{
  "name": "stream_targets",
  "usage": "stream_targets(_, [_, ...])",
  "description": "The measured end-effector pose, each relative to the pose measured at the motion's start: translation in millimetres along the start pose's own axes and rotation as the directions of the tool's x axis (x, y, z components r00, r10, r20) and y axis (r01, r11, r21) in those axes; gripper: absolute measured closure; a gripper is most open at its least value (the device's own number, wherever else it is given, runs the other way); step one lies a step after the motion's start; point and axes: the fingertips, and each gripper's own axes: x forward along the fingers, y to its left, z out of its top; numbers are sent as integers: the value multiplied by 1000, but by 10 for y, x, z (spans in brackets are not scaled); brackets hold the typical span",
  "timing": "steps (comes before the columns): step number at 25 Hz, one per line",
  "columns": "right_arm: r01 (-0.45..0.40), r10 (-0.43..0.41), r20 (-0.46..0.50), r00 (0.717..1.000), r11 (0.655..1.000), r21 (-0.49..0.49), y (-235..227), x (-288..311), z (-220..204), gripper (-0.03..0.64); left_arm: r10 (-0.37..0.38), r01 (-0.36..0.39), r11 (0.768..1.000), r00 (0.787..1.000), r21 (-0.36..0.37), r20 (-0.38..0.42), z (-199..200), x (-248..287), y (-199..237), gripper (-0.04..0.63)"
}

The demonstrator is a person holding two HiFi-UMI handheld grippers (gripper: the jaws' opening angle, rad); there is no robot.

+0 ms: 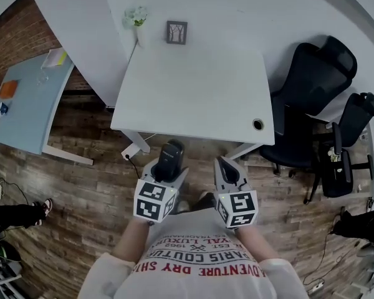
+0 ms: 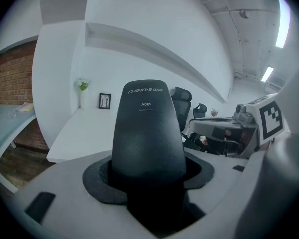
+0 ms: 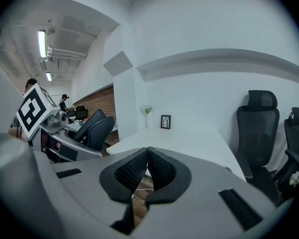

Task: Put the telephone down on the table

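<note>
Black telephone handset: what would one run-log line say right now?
left gripper: holds black telephone handset | right gripper: shut, empty | white table: handset not down

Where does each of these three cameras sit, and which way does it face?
Head view: on the person's head, looking steeply down at the white table; shows forearms, shirt, left tongs, right tongs.
Left gripper view: on the left tongs, facing the table; jaws grip the telephone.
Right gripper view: on the right tongs, facing the table; jaws shut, empty.
Shared: all show the picture frame at the table's far end.
</note>
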Motion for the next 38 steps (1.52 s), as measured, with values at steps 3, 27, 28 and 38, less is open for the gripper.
stream_targets(3, [6,-6,-4,1000,1000,8,-121,200,33,592,-2,2,1000,1000,0,-11,87,171,108,305])
stream_targets(27, [-90,91,-37,995,996,22,-1522,2158,591,592,67,-69,997,995,-25,-72,1409,2020,992,305])
stream_targets(28, [-93,93,-43,995,995,24,-1589,2225,590,592,70,-72,997,994,-27,-81,1433,2098,1017,305])
stream_targets(38, [-95,100,-113,989,994,49,-1872,2632,434,592,73,-84,995,981,-53,-181,1378,2505,1223,305])
